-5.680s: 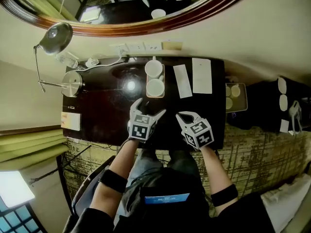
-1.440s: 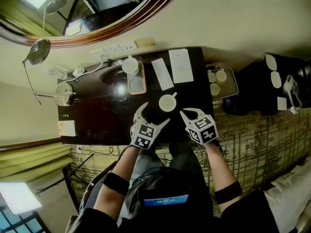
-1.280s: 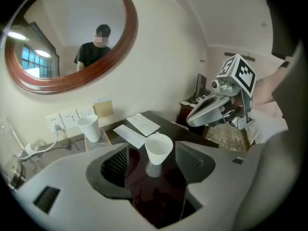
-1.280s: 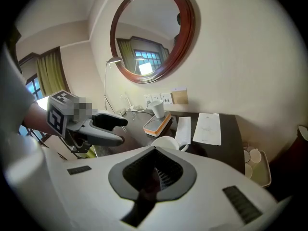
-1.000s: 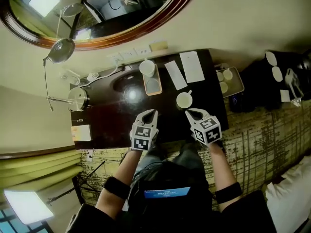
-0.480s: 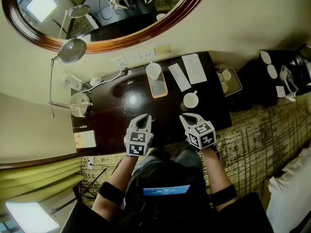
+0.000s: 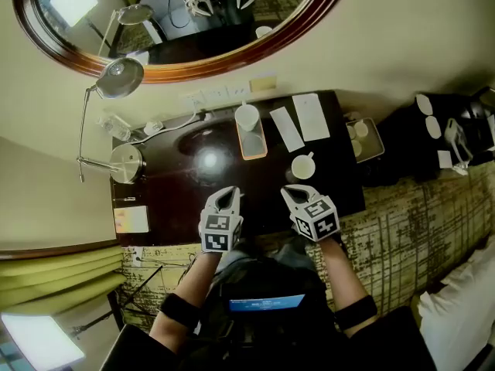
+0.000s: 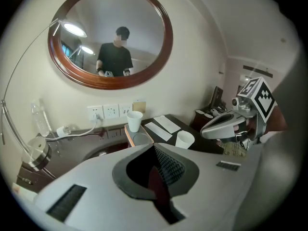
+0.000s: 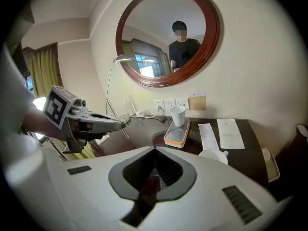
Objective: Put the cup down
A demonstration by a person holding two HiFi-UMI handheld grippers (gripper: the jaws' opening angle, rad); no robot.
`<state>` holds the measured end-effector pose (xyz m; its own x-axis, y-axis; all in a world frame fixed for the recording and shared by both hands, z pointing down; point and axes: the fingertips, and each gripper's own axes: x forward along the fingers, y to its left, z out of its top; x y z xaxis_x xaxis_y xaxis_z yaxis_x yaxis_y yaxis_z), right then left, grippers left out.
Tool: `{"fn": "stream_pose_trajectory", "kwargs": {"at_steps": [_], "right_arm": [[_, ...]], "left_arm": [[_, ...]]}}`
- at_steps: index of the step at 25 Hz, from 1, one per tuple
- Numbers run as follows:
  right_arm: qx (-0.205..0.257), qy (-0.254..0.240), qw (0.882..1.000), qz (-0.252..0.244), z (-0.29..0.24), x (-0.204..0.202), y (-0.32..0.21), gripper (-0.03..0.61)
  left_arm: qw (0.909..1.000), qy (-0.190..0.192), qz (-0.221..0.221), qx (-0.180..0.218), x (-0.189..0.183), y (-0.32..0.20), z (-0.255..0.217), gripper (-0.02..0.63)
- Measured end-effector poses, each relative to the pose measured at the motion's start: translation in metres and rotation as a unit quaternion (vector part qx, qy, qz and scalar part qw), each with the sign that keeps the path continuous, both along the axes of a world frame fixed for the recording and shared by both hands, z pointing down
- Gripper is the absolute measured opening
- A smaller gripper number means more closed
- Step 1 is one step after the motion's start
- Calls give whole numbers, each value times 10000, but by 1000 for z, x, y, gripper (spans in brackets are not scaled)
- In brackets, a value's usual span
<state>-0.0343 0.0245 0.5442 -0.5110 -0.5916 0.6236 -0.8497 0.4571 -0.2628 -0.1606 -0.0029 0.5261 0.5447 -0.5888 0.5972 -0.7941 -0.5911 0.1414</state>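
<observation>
White ceramic cup with small handle [image 7: 302, 165]: upright on dark polished wooden table [image 7: 178, 199], right of orange-rimmed tray [image 7: 253, 141], touching neither hand-held gripper. Left hand-held gripper [image 7: 227, 196]: jaws pressed together, empty, above table's near edge. Right hand-held gripper [image 7: 297, 192]: jaws pressed together, empty, tips near cup.

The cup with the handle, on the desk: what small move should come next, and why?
Probably none on the cup: it stands upright on the desk, apart from both grippers. The right gripper and left gripper are shut and empty near the front edge, so I would just rest them there.
</observation>
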Motion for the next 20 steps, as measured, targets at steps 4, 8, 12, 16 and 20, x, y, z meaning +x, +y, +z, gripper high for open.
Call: {"fn": "stream_pose_trajectory", "kwargs": {"at_steps": [4,8,12,16,20], "right_arm": [[-87,-16,10000,-33,6,-1,4,2],[-116,-15,9998,-134,11,-8,3,2],[-145,101,9992,-348,14,-15,0,2],[-320,70,9977,-594,10,-29,-7,2],[-413,23,9954,-859,12,-44,-16,2]], "left_arm": [[10000,-1,-48,-21,5,-5,5,0],[9999,-23,-103,-93,9,-19,14,2],[10000,-57,-50,-8,20,-44,21,39],[9998,-67,67,-165,39,-73,30,204],[9993,-99,174,-320,59,-105,38,365]]}}
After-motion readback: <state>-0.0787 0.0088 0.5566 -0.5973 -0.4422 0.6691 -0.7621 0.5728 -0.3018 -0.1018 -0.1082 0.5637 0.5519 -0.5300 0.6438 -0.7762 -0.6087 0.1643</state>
